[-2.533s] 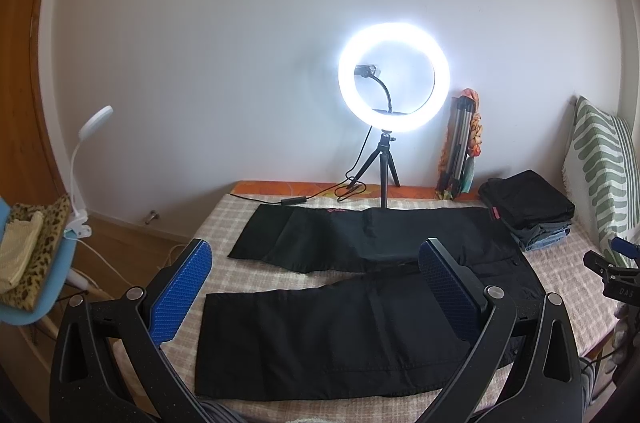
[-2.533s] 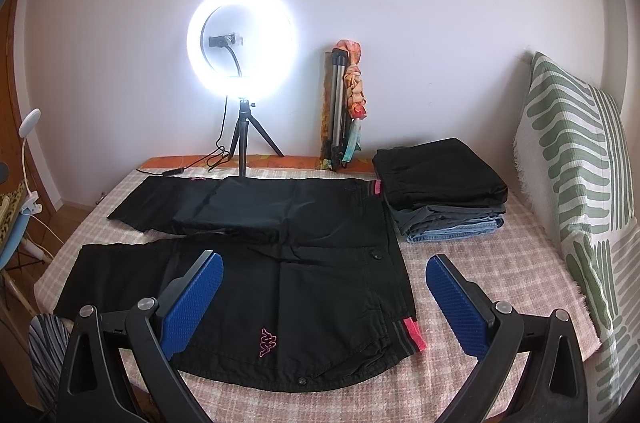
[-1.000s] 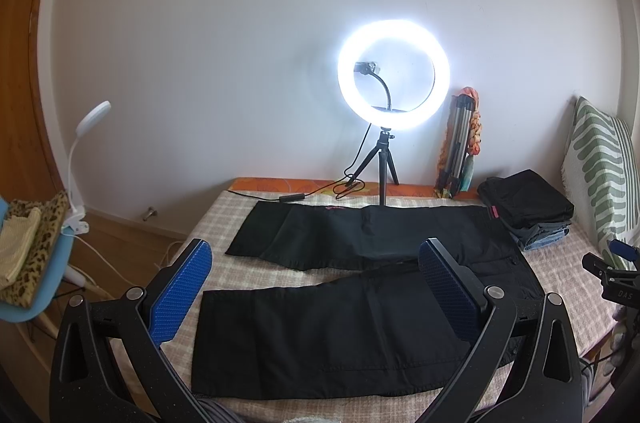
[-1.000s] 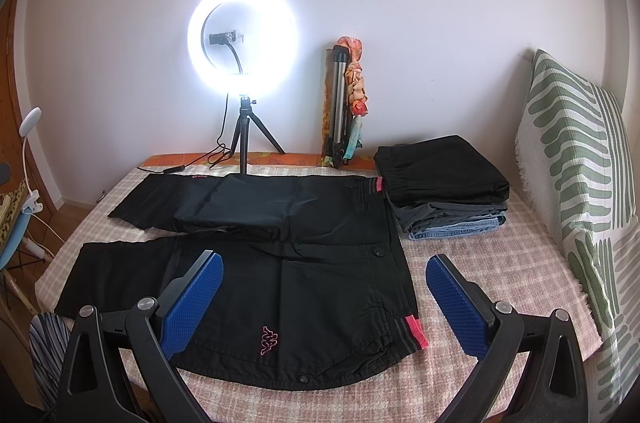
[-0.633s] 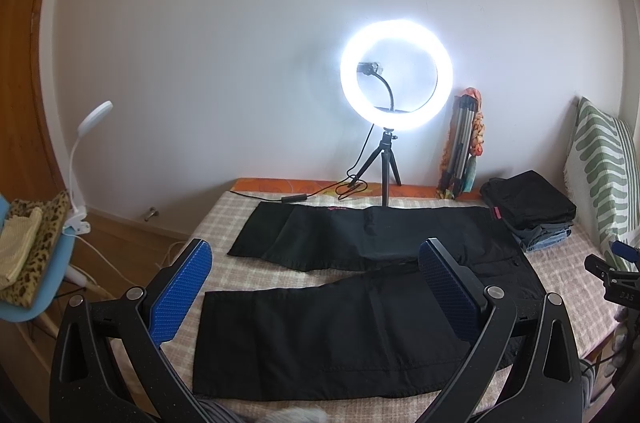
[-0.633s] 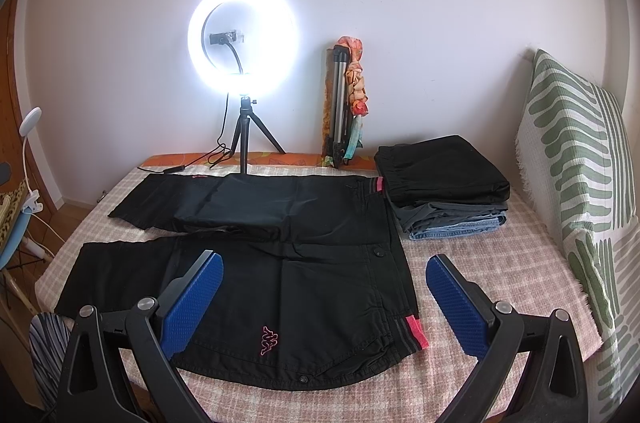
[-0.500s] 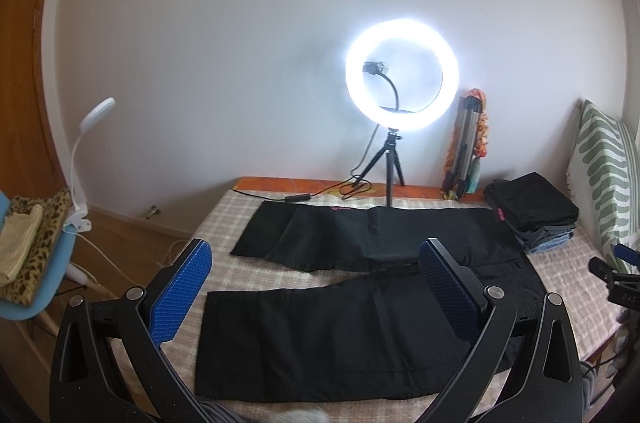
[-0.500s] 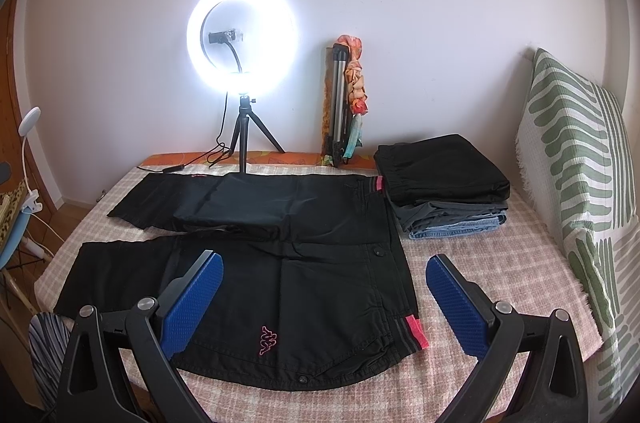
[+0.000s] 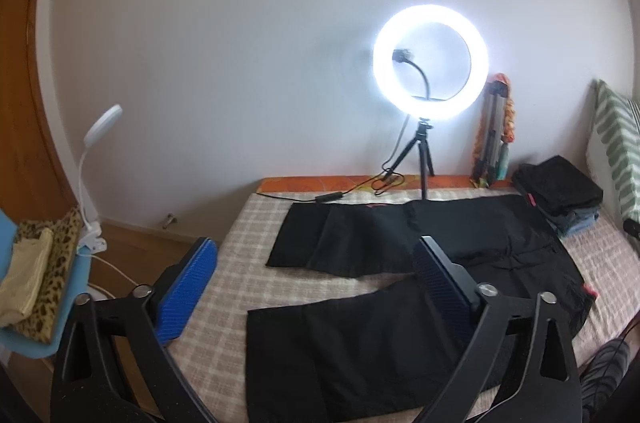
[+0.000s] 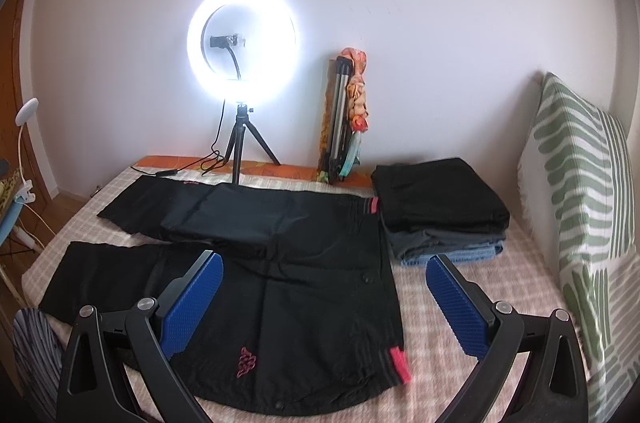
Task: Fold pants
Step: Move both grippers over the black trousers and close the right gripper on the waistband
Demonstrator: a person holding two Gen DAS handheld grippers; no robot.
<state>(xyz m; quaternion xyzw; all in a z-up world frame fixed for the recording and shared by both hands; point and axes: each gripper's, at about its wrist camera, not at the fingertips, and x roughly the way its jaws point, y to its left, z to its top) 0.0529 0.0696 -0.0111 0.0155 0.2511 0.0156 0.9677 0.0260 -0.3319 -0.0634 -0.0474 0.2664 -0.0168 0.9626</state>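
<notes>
Flat, matte black pants (image 10: 256,263) cover checked bedspread (image 10: 460,367).

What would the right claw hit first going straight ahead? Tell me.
Likely the black pants spread flat on the bed: the open right claw points down at their waistband end. Depth is unclear; nothing else appears in between.

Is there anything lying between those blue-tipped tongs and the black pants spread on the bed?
Nothing visible. Both the left tongs and right tongs are open above the black pants, which lie flat and uncovered. The stack of folded clothes sits beside the waistband, and the ring light stands behind, neither blocking.
</notes>
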